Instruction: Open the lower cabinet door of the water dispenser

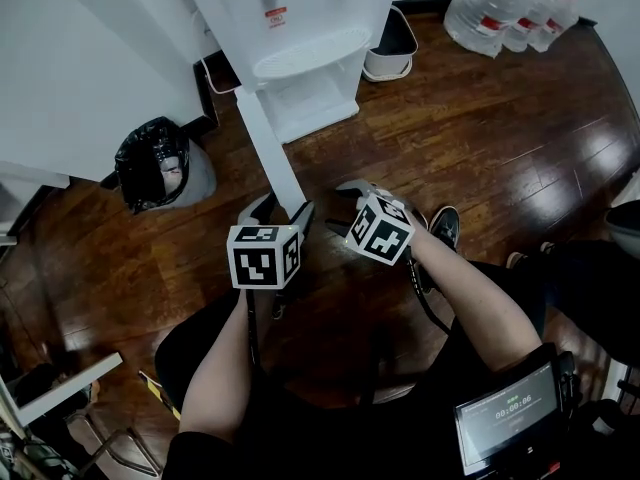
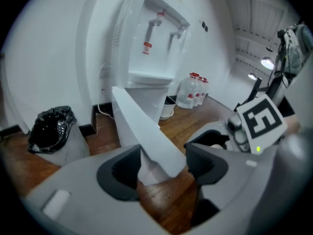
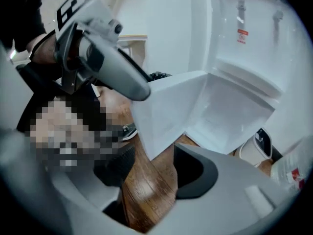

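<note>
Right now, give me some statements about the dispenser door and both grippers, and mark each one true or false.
1. The lower cabinet door of the water dispenser stands swung open. True.
2. In the head view the black bin bag sits right of the dispenser. False: it sits to the left, against the wall.
3. The door's edge runs between the jaws of the left gripper. True.
4. The jaws of the right gripper are shut. False: they stand apart, with wooden floor showing between them.
5. Water bottles stand on the floor at the head view's upper right. True.
</note>
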Tool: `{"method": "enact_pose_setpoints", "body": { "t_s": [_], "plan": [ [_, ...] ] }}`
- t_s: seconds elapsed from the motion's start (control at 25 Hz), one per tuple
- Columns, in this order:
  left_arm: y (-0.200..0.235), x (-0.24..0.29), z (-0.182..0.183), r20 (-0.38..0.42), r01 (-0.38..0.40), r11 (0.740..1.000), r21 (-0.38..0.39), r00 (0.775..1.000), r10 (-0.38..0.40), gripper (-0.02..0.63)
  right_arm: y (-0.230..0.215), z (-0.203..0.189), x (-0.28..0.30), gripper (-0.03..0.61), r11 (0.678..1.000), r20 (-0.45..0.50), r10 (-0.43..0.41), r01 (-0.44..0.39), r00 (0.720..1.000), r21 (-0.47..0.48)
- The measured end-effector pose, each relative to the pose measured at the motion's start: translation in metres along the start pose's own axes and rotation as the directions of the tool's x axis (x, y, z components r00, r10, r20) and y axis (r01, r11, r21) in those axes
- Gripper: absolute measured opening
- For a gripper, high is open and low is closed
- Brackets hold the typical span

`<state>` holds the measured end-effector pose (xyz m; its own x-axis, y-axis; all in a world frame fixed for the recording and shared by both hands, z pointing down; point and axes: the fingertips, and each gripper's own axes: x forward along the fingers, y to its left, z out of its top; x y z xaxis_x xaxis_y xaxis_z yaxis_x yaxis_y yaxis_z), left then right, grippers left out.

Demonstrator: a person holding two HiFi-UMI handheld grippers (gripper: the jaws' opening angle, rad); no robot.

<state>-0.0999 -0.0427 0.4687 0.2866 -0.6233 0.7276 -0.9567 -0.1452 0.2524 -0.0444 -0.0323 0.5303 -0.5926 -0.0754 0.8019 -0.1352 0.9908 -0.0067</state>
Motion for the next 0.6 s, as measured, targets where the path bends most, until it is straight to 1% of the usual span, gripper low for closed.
{"method": "enact_pose_setpoints", "body": {
  "t_s": [0.04, 0.12, 0.2, 0.28, 0.4, 0.48, 0.6],
  "plan": [
    [0.005, -0.004, -0.003, -0.007, 0.002, 1.000, -0.016, 1.000, -0.002, 0.302, -0.009, 0.001, -0.008, 0.246, 0.999, 0.013, -0.028, 0.027, 1.000, 0.028],
    [0.013, -0.012, -0.007, -0.018, -0.007, 1.000, -0.022, 1.000, 0.006, 0.289, -0.029, 0.005, -0.028, 0.217, 0.991, 0.047, -0.099, 0.095, 0.994, 0.089],
    [0.022, -0.020, -0.010, -0.027, -0.021, 1.000, -0.014, 0.999, 0.021, 0.278, -0.052, 0.012, -0.052, 0.185, 0.972, 0.090, -0.189, 0.173, 0.978, 0.159],
    [0.030, -0.026, -0.012, -0.026, -0.036, 0.999, -0.012, 0.999, 0.036, 0.275, -0.074, 0.023, -0.078, 0.172, 0.938, 0.155, -0.277, 0.232, 0.948, 0.257],
    [0.038, -0.032, -0.014, 0.000, -0.050, 0.998, -0.037, 0.999, 0.050, 0.266, -0.093, 0.046, -0.112, 0.149, 0.875, 0.256, -0.379, 0.255, 0.889, 0.410],
    [0.045, -0.038, -0.015, 0.025, -0.066, 0.996, -0.052, 0.997, 0.067, 0.252, -0.098, 0.058, -0.129, 0.138, 0.848, 0.296, -0.426, 0.262, 0.855, 0.461],
    [0.054, -0.046, -0.017, 0.054, -0.097, 0.994, -0.060, 0.994, 0.100, 0.229, -0.093, 0.070, -0.148, 0.126, 0.826, 0.336, -0.475, 0.281, 0.813, 0.488]
  ]
}}
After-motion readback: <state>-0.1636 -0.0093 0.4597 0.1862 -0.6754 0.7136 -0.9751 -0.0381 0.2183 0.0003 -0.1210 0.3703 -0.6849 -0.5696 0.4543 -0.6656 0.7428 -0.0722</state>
